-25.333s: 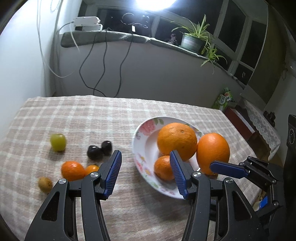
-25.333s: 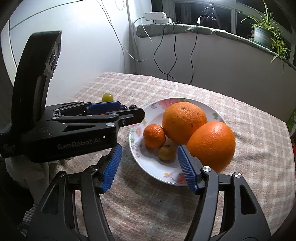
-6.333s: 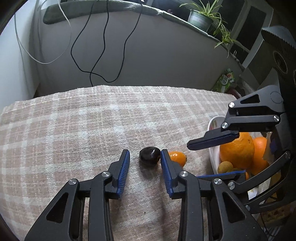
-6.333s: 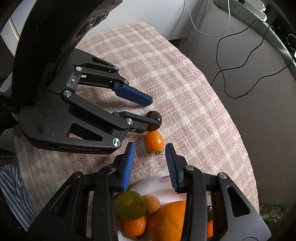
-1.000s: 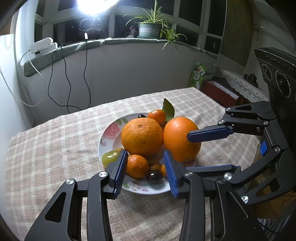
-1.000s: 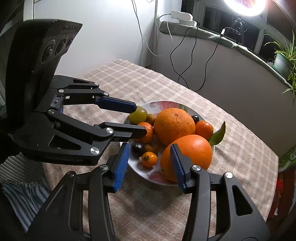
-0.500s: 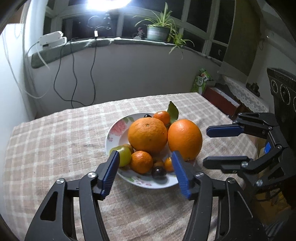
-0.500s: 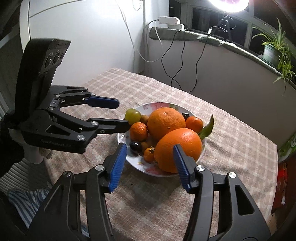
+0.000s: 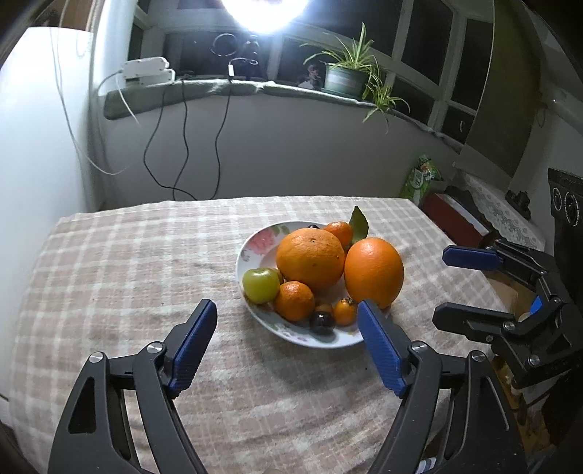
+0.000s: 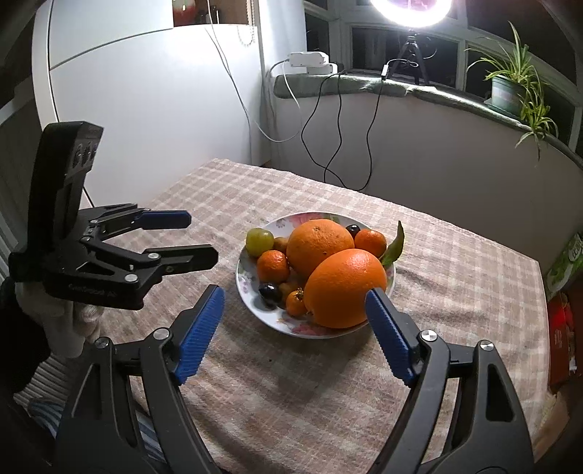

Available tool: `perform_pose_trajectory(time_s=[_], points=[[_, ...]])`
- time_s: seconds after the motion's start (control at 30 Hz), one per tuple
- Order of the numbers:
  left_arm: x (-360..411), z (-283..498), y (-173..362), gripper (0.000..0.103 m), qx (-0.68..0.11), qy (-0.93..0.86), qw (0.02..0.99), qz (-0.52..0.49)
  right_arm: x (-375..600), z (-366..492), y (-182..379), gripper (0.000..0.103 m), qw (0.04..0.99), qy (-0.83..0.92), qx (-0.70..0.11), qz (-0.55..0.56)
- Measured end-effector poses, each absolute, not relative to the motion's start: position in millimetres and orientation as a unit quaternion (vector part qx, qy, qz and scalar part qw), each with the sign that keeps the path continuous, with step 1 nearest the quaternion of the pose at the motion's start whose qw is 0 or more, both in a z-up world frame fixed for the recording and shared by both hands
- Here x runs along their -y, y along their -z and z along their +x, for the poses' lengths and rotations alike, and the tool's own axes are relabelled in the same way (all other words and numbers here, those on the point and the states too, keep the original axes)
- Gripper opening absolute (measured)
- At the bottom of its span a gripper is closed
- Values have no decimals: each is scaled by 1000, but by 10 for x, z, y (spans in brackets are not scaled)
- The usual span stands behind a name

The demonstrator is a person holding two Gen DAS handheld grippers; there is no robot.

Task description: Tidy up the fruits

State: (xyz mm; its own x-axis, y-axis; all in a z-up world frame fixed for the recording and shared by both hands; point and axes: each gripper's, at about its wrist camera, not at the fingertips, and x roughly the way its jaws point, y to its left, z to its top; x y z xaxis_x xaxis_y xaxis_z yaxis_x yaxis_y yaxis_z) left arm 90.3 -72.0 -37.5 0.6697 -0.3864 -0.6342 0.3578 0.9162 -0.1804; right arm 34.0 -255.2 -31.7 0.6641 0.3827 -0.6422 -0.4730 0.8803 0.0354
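Note:
A flowered plate (image 9: 251,251) (image 10: 243,280) on the checked tablecloth carries all the fruit: two big oranges (image 9: 310,258) (image 10: 345,288), two mandarins (image 9: 294,300), a green fruit (image 9: 261,285) (image 10: 259,237), dark plums (image 9: 322,322) (image 10: 269,291) and a small orange fruit (image 9: 344,311). My left gripper (image 9: 288,341) hovers in front of the plate, its jaws opening wide with nothing between them. My right gripper (image 10: 294,330) hangs before the plate too, jaws opening and empty. Each gripper shows at the side of the other view (image 9: 462,284) (image 10: 189,237).
The table's checked cloth (image 9: 127,262) spreads left of the plate. A wall with hanging black cables (image 9: 182,146) and a sill with a potted plant (image 9: 342,78) lie behind. A bright ring lamp (image 10: 410,9) shines above. A green packet (image 9: 419,180) stands off the right edge.
Both grippers have drawn back from the plate and their jaws have spread much wider. The fruit on the plate has not moved.

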Motion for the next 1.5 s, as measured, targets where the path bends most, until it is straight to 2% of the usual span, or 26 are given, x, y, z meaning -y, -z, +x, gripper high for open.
perform_pose_trajectory(time_s=[0.47, 0.6, 1.5], points=[[762, 564, 332, 80, -333, 159, 929, -7, 2739, 138, 310, 83, 936, -162, -312, -32], [783, 499, 332, 80, -330, 151, 932, -5, 2788, 71, 308, 94, 942, -147, -300, -20], [858, 401, 311, 80, -327, 145, 934, 1, 2890, 40, 353, 94, 945, -130, -300, 8]])
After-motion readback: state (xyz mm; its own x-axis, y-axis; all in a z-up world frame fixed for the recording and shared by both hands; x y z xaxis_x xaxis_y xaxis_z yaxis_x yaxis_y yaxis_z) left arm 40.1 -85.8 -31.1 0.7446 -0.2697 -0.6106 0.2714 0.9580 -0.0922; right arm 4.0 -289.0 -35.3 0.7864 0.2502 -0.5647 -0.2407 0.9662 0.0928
